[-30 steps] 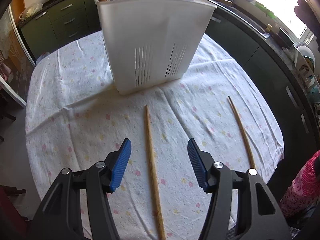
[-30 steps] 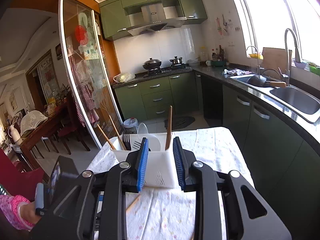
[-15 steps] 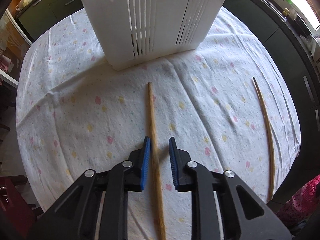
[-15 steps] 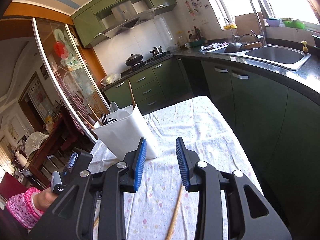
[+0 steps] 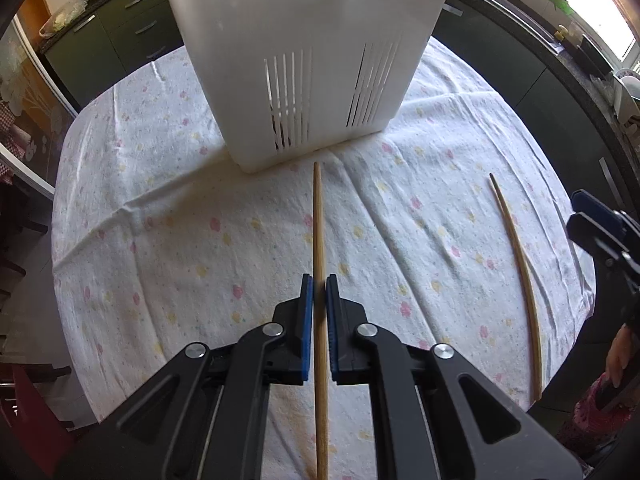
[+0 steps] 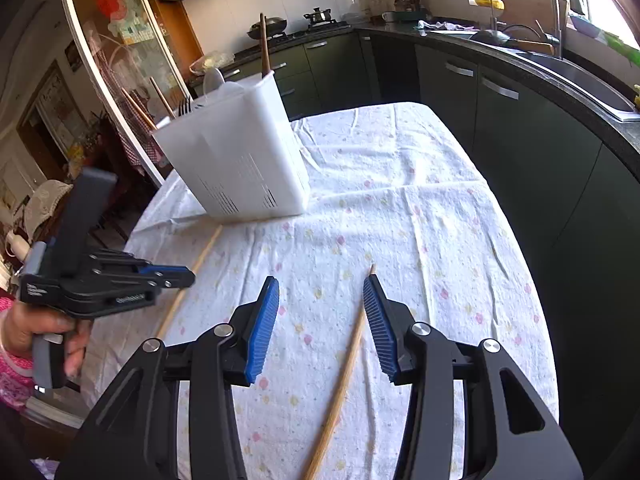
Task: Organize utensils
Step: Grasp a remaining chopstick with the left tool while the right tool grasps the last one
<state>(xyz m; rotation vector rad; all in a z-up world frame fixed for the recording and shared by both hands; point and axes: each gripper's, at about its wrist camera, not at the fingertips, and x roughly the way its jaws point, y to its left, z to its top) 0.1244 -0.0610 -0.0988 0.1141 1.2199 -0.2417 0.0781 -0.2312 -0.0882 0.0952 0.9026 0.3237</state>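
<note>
Left wrist view: the left hand-held gripper (image 5: 317, 292) is clamped tight on a chopstick (image 5: 319, 236), blue pads pressing it from both sides, the stick lying on the flowered cloth (image 5: 160, 216) that covers the counter and pointing straight at the white caddy (image 5: 304, 52), its tip just short of the caddy's base. Off to the right lies a second chopstick (image 5: 520, 272), thin and bowed, apart from the first, and at the far right edge the right hand-held gripper (image 5: 592, 216) pokes into the picture. Right wrist view: the right hand-held gripper (image 6: 320, 312) has its jaws opening, that second chopstick (image 6: 348, 364) lying on the cloth between them, close by the right pad, not pinched. To the left, a hand (image 6: 36, 332) holds the left hand-held gripper (image 6: 176, 276), nose down on the first chopstick (image 6: 200, 260). Behind it stands the caddy (image 6: 236, 160), with a fork (image 6: 185, 106) and wooden handles (image 6: 264, 44) sticking up from its top.
</note>
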